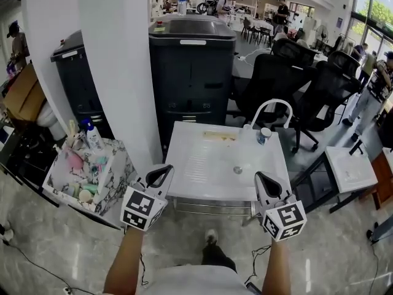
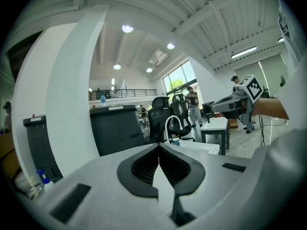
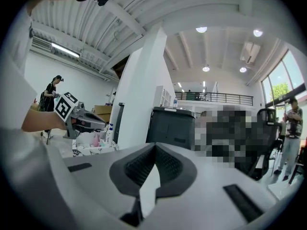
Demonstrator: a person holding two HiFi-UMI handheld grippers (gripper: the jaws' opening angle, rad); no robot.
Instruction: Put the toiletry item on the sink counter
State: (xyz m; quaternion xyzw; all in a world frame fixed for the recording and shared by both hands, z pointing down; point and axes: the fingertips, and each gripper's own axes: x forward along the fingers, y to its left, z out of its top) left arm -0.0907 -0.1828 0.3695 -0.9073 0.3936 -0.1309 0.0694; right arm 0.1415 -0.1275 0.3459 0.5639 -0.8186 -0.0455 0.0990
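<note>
A white sink counter (image 1: pixel 202 158) with a curved white faucet (image 1: pixel 270 106) stands straight ahead of me. On it, near the faucet, sits a small blue-and-white container (image 1: pixel 264 135). To the left, a marble-patterned box (image 1: pixel 120 183) holds several toiletry items (image 1: pixel 86 171), among them a blue-capped spray bottle (image 1: pixel 92 134). My left gripper (image 1: pixel 164 172) hovers at the counter's front left corner, shut and empty. At the front right, my right gripper (image 1: pixel 263 179) is likewise shut with nothing in it. In the left gripper view the jaws (image 2: pixel 158 146) meet; in the right gripper view the tips (image 3: pixel 154 145) touch.
A white pillar (image 1: pixel 110 60) rises between the box and the counter. Behind the counter stands a large dark machine (image 1: pixel 190 66), with black office chairs (image 1: pixel 288 78) to its right. A second white sink unit (image 1: pixel 350 168) sits at the right. People stand in the background.
</note>
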